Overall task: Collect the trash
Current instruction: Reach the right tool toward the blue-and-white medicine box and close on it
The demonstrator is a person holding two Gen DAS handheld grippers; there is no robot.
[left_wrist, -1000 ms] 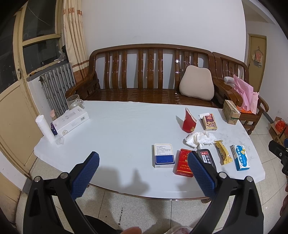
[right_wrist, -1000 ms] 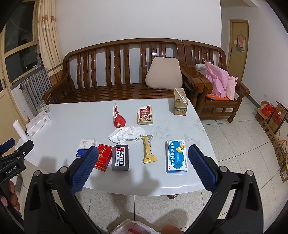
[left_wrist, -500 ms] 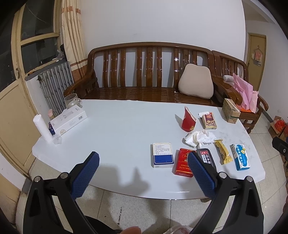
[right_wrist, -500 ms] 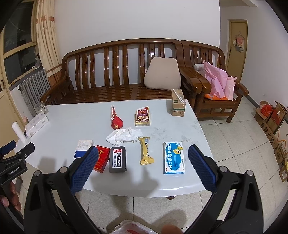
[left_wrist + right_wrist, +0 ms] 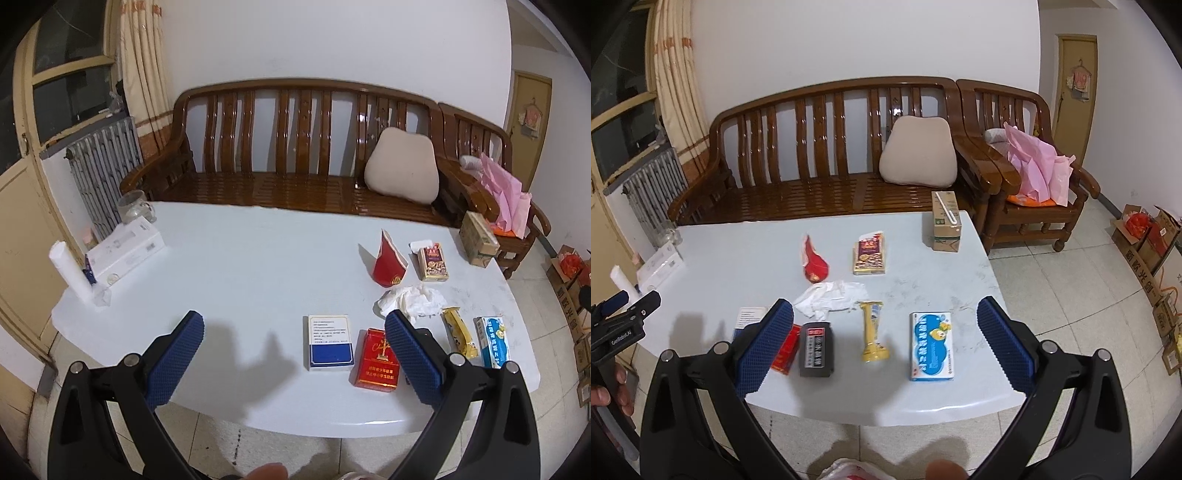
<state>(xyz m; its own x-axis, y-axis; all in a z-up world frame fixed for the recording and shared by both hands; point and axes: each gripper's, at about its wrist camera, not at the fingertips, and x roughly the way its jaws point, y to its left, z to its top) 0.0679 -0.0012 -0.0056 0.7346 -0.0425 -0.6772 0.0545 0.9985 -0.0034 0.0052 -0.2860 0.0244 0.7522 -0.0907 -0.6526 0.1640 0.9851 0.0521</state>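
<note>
I have both claws spread wide and empty, hovering short of the white table [image 5: 960, 402]: the left gripper [image 5: 293, 354] faces its bare middle, the right gripper [image 5: 884, 341] looks down on the litter. The trash lies along the table's right half: a crumpled tissue [image 5: 831, 301], a yellow snack wrapper [image 5: 872, 332], a black cigarette pack [image 5: 815, 349], a red cigarette pack [image 5: 376, 360], a blue-and-white box [image 5: 330, 341], a blue cartoon-printed box [image 5: 931, 345], a torn red paper cup [image 5: 814, 262] and a carton with a straw [image 5: 945, 227].

My worry is the flat packs. They sit flush on a slick top, so I judge a shallow pinch could skate them off the near edge. The tissue could tear or drag the wrapper touching it.

The right gripper's left finger [image 5: 764, 345] covers most of the red pack. A bag's rim [image 5: 849, 470] barely shows at the bottom edge; I cannot tell whether it is open.
</note>
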